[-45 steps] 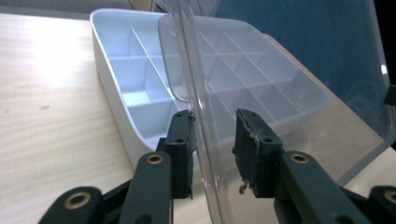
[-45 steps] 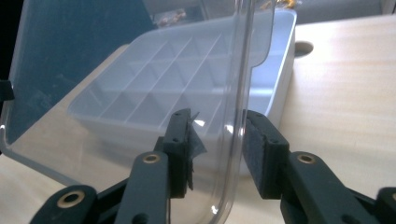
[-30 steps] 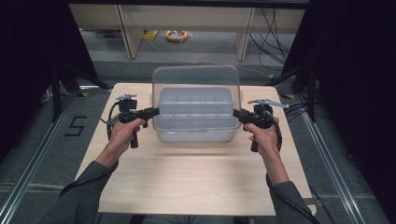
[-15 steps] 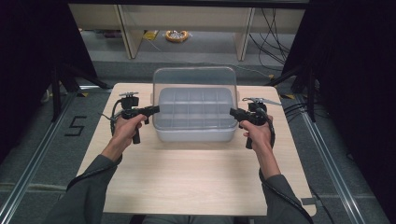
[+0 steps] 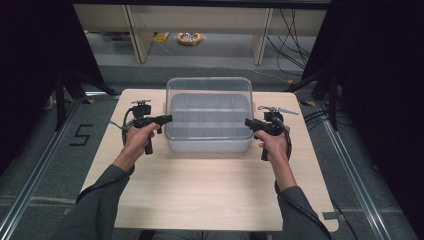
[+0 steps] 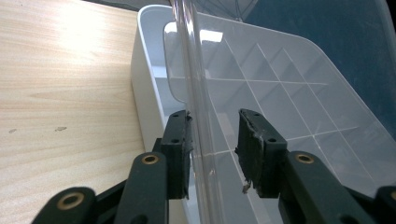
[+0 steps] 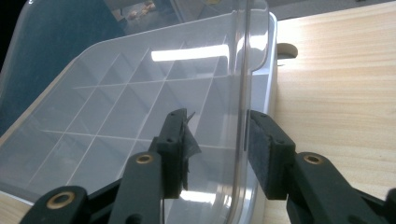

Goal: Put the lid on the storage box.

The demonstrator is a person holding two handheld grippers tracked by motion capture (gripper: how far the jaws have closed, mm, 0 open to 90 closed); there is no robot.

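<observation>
- Nearest to us, two grey-sleeved forearms reach in over a pale wooden table [image 5: 200,195], one hand on each tool.
- Our left gripper [image 6: 212,140] has its jaws parted, straddling the upright edge of a clear lid [image 6: 196,107]; the left pad looks to be touching or almost touching the plastic, while the right pad stands apart from it, so nothing is clamped.
- Our right gripper [image 7: 217,140] is likewise spread, one jaw on either side of the lid's opposite edge, with a gap showing at both pads.
- The lid stands raised over a white divided box [image 5: 207,127], which sits mid-table towards the far side, its grid of compartments looking empty.
- Risk, as we judge it: with neither grip closed, the lid could drop or swing if it is not self-supporting.
- Closing one side before the other could twist the thin plastic or slide the light box across the table.
- Beyond the far edge, cables [image 5: 292,30] and shelving legs stand on the floor, well clear.
</observation>
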